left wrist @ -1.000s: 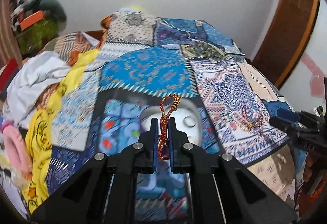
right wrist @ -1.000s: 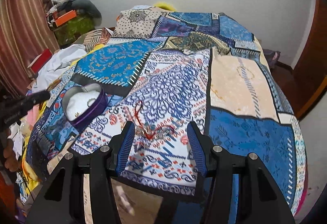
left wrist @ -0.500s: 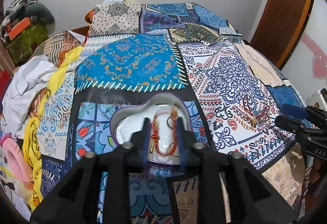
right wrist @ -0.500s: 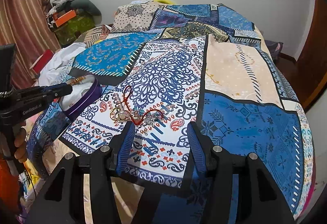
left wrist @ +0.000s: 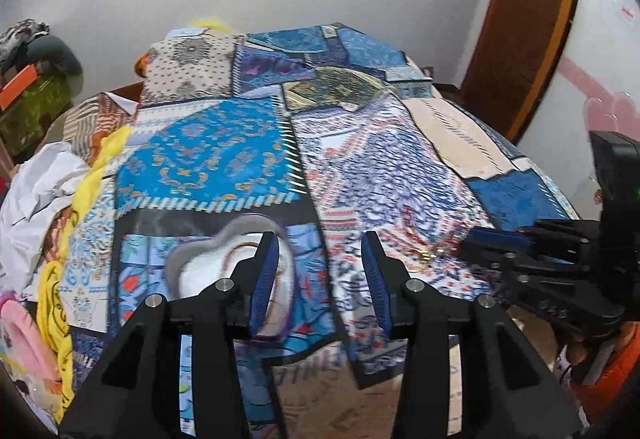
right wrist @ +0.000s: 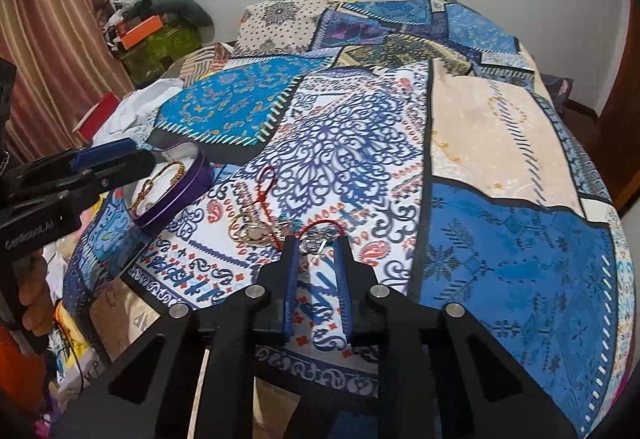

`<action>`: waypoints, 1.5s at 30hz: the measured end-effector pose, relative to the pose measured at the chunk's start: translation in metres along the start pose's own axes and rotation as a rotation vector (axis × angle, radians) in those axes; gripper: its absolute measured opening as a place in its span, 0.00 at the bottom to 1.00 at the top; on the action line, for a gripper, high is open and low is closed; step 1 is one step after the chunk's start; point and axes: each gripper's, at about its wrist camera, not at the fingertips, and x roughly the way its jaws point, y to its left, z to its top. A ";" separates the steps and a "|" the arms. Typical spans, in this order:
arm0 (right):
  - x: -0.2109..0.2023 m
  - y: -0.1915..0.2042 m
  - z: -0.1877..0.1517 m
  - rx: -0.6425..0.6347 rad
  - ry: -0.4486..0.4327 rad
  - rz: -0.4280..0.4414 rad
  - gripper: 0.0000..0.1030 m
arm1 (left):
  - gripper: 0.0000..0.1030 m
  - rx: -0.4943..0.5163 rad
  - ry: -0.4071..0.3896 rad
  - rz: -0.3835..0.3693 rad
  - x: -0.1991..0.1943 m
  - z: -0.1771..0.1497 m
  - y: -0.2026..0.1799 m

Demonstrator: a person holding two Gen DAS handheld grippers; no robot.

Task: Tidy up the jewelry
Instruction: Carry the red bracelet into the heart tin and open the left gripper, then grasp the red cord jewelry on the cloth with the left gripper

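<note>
A purple heart-shaped tin (left wrist: pixel 188 259) (right wrist: pixel 182 195) with a white lining sits on the patchwork bedspread; a red-and-gold bracelet (right wrist: pixel 160 181) lies inside it. My left gripper (left wrist: pixel 318 259) is open and empty, just above and right of the tin. A small pile of jewelry (right wrist: pixel 256 229), gold rings and red cord, lies on the white-and-blue patch. My right gripper (right wrist: pixel 316 245) is low over the pile's right end, its jaws narrowed around a small silvery piece (right wrist: pixel 312 245); the grip is unclear. It also shows in the left wrist view (left wrist: pixel 480 243).
The patchwork bedspread (right wrist: pixel 500 143) covers the whole bed. Loose clothes and white fabric (left wrist: pixel 36 191) are piled along the left side. A striped curtain (right wrist: pixel 44 39) and a cluttered shelf stand at far left, a wooden door (left wrist: pixel 524 15) at right.
My left gripper let the red-and-gold bracelet go into the tin, opened wide and drew back to the right. My right gripper moved down onto the jewelry pile and narrowed its jaws.
</note>
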 end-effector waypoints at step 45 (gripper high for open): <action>-0.052 -0.033 -0.004 0.076 -0.140 -0.021 0.04 | 0.01 0.054 0.045 -0.145 0.016 -0.001 -0.067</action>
